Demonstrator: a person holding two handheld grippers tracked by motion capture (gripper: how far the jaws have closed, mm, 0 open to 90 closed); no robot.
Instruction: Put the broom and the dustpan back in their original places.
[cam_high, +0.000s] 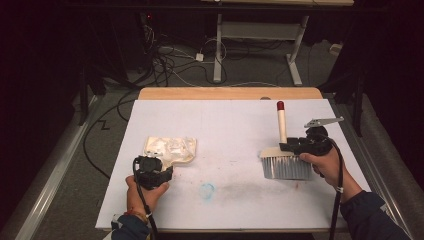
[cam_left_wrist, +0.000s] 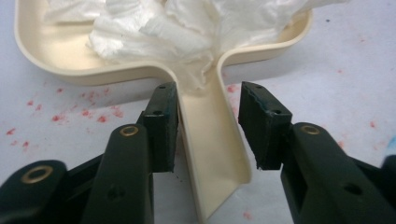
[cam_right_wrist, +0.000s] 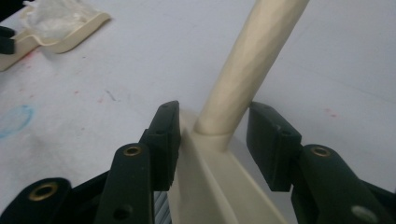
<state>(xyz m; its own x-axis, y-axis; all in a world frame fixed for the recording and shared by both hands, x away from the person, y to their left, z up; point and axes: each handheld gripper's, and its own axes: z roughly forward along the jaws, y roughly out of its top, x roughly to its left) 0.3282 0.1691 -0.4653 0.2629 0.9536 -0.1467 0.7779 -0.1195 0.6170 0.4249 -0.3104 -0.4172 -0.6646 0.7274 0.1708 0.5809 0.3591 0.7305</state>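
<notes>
We read the cream plastic dustpan (cam_left_wrist: 212, 154), heaped with crumpled white tissue (cam_left_wrist: 187, 28), lying at the surface's (cam_high: 230, 130) left with its handle between the left gripper's (cam_left_wrist: 208, 126) parted jaws, one pad touching, the other clear. The brush (cam_high: 282, 162), stiff grey bristles and a faceted cream handle, lies at the right, straddled by the open right gripper (cam_right_wrist: 212, 140). With neither clamped, any lift could tip the pan and spill the tissue.

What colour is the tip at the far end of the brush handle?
The rounded tip of the cream brush handle is dark red, seen best in the high view.
</notes>
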